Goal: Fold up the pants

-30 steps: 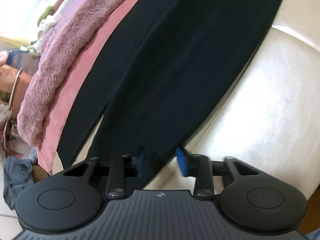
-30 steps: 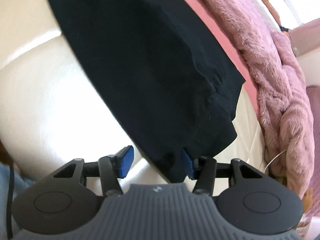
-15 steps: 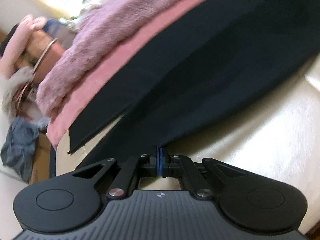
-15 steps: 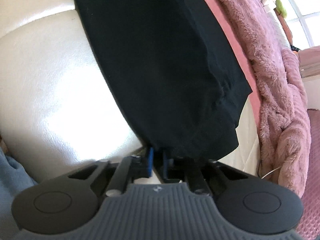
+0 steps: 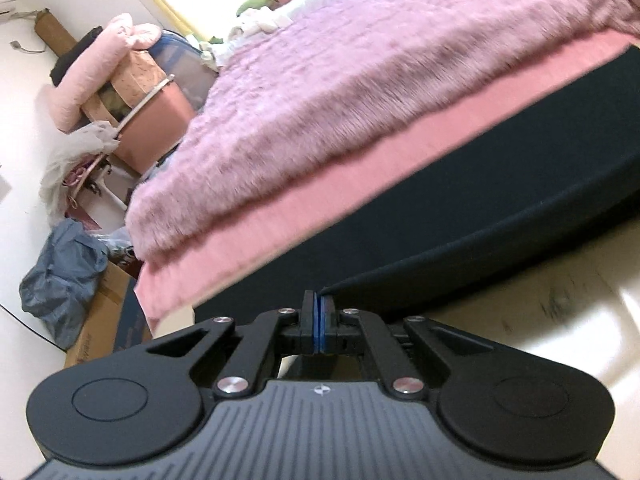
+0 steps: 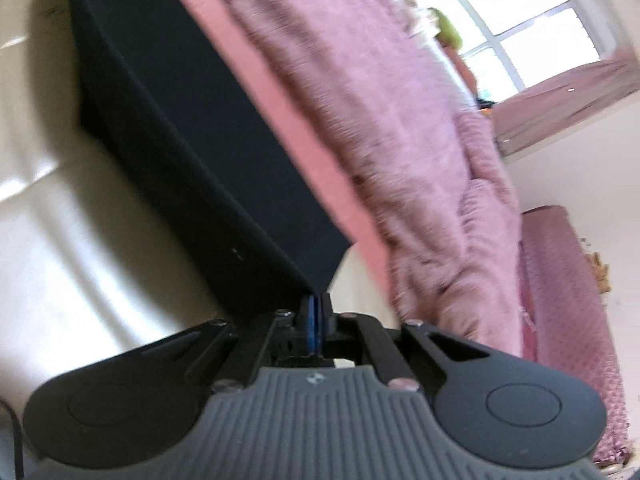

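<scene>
Pants (image 5: 500, 184) stretched over a cushion (image 5: 540, 320), sheet (image 5: 360, 184) just behind them, blanket (image 5: 340, 92) on the sheet, box (image 5: 100, 316) and bag (image 5: 60, 276) on the floor left of the bed.

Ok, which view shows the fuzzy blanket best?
Left wrist: the blanket is sharp and fills the upper frame, from its near edge up the bed. Right wrist shows the blanket only as a motion-blurred strip beside the pants.
</scene>
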{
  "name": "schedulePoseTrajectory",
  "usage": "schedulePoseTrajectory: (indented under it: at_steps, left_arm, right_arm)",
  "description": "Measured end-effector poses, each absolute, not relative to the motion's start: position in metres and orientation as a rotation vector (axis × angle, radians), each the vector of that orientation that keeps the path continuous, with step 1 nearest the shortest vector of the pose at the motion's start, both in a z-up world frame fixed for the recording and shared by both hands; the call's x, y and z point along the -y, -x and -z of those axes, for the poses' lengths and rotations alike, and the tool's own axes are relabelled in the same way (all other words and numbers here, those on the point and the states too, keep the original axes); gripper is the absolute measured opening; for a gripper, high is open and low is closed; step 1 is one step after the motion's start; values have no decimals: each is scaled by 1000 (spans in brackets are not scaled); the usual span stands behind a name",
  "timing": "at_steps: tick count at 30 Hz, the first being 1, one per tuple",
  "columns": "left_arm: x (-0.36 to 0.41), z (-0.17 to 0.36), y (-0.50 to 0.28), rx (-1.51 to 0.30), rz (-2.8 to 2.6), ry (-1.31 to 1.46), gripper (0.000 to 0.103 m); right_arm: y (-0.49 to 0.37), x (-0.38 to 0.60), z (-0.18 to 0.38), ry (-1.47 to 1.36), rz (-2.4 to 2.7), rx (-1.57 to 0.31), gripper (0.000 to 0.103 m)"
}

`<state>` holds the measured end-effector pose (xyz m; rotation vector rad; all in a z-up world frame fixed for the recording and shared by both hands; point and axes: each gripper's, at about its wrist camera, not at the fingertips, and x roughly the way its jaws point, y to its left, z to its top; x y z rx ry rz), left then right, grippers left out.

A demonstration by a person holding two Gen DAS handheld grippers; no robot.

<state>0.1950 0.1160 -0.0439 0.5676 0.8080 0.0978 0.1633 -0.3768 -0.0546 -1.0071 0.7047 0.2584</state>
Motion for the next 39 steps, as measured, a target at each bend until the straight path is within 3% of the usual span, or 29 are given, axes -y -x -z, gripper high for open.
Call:
schedulePoseTrajectory:
  at_steps: [9,20,31,39]
  left_arm:
    - [-115,45,-285,-858,-123,-574,0]
    - [-112,115,-365,-982,-117,-607,0]
    - [-114,160,-381,-1004,-110,-613,0]
    - [-117,115,-352,-877,-133,-563,0]
  right_arm:
    - [-272,370,42,973,-208,-705,0]
    - [-384,366,134,925,-254,-874,0]
    - [-410,365,185,891,-282,-896,0]
    - [-384,365,152,881,-256,-806,0]
